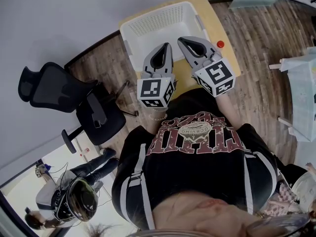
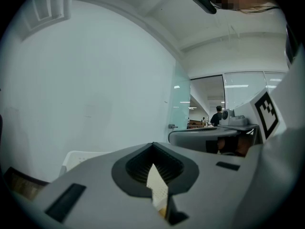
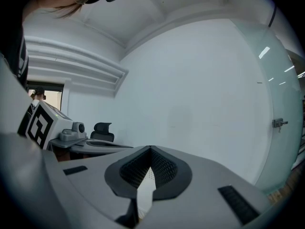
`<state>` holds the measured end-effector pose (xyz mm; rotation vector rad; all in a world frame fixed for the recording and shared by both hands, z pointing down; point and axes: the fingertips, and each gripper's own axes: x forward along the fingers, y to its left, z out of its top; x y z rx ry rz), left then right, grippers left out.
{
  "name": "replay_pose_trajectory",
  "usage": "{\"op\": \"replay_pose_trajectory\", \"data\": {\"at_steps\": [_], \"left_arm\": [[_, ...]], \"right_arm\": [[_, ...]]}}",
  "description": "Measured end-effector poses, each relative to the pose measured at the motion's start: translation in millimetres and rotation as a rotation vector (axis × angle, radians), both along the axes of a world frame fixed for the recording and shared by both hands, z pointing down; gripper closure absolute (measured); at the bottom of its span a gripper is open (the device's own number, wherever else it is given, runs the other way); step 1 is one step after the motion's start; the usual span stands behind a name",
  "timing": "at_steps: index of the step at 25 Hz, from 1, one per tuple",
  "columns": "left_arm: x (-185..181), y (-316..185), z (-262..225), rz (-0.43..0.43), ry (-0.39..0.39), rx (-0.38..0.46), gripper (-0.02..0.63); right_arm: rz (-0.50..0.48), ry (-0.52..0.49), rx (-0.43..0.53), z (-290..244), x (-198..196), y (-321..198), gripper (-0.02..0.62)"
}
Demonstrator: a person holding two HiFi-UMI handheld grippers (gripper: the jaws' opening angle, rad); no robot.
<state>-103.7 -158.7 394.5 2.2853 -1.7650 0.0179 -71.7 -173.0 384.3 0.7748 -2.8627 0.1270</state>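
Fingers (image 2: 90,180): we read both pairs pressed together at the tips, pinching nothing.
Left gripper (image 1: 167,45): above the white basket (image 1: 157,19).
Right gripper (image 1: 181,41): alongside, above the same basket.
Basket location: on the yellow table (image 1: 219,26), small red object (image 1: 220,44) just beside it.

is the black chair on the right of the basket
No, the head view shows the chair standing to the left of the basket.
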Motion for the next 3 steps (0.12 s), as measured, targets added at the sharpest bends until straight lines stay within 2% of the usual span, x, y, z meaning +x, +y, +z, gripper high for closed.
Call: {"op": "replay_pose_trajectory", "data": {"at_steps": [3], "left_arm": [[0.7,1.0,-0.2,0.005,-0.002,0.003,0.560]], "right_arm": [[-0.003,0.002,0.000,0.8,-0.7,2.3,0.580]]}}
